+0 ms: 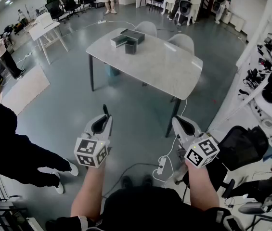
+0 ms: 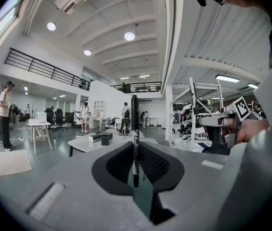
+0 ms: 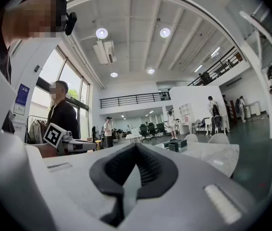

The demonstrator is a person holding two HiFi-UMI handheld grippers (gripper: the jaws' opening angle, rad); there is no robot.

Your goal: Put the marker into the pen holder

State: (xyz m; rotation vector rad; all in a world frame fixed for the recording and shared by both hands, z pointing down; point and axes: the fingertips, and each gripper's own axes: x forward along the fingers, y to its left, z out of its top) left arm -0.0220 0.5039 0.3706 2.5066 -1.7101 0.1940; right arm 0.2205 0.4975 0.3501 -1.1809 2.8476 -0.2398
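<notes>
Your right gripper [image 3: 136, 148] fills the lower half of its view, with the dark ribbed pads [image 3: 158, 172] closed tip to tip and nothing between them. Off to your left is the left gripper [image 3: 90, 145], its cube with a square marker turned toward you, and a thin dark marker [image 3: 93, 133] stands up from its front end. To the right, past your jaws, the pale table [image 3: 215, 159] carries the dark pen holder [image 3: 174, 147] with another box [image 3: 184, 143] just beside it. 2 white chairs [image 3: 192, 138] stand behind the table. A person in a dark jacket [image 3: 63, 117] stands at the left, by the windows
</notes>
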